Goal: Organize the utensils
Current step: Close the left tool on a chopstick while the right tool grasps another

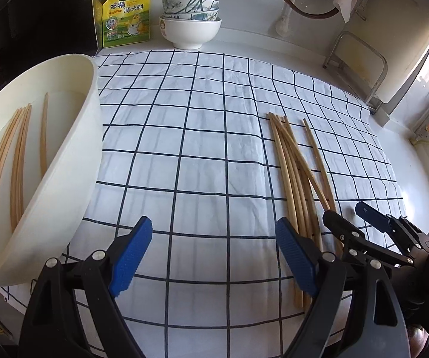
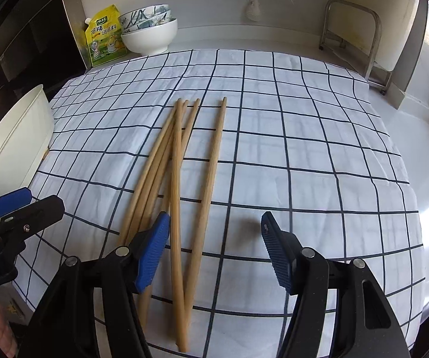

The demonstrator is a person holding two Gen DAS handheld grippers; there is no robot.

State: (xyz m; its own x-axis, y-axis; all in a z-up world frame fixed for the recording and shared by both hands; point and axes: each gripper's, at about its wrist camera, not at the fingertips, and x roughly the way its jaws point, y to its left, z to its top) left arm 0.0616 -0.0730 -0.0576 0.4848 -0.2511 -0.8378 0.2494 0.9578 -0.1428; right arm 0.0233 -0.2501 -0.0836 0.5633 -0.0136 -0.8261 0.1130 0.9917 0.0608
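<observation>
hovering open-jawed, both the left hand-held gripper (image 1: 211,256) and right hand-held gripper (image 2: 214,250) above chopsticks (image 2: 178,161)

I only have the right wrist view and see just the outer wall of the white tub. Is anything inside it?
Observer: Yes. The left wrist view shows several chopsticks lying inside the white tub, one apart from the rest.
Operator: And the left gripper? I see only one blue pad.
Observer: The left gripper is open with nothing between its pads, over the checked cloth, between the tub and the loose chopsticks.
</observation>
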